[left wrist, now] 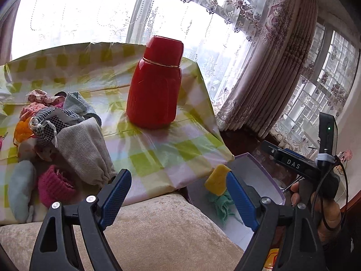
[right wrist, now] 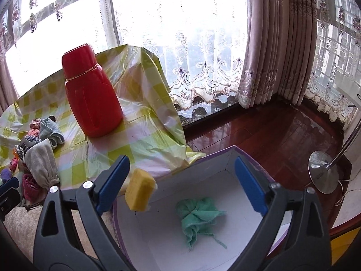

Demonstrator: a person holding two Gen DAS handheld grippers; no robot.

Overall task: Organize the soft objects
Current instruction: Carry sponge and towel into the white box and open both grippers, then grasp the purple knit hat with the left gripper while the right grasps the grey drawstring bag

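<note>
A yellow sponge [right wrist: 140, 190] is in mid-air at the near-left rim of a white box [right wrist: 225, 158], free of my open right gripper [right wrist: 181, 183]. The sponge also shows in the left wrist view [left wrist: 217, 178]. A green cloth [right wrist: 198, 216] lies crumpled on the box floor. A pile of soft things lies on the checked tablecloth [left wrist: 158, 153] at the left: a grey sleeve [left wrist: 84, 151], a checked pouch [left wrist: 48, 125], a pink knit piece [left wrist: 55, 186], a pale blue cushion [left wrist: 20, 187]. My left gripper [left wrist: 180, 194] is open and empty above a beige cushion [left wrist: 158, 230].
A tall red thermos [left wrist: 155, 83] stands on the table behind the pile. The box sits on the floor right of the table. Dark wood floor [right wrist: 270, 131], curtains and a lamp base [right wrist: 322, 171] lie to the right.
</note>
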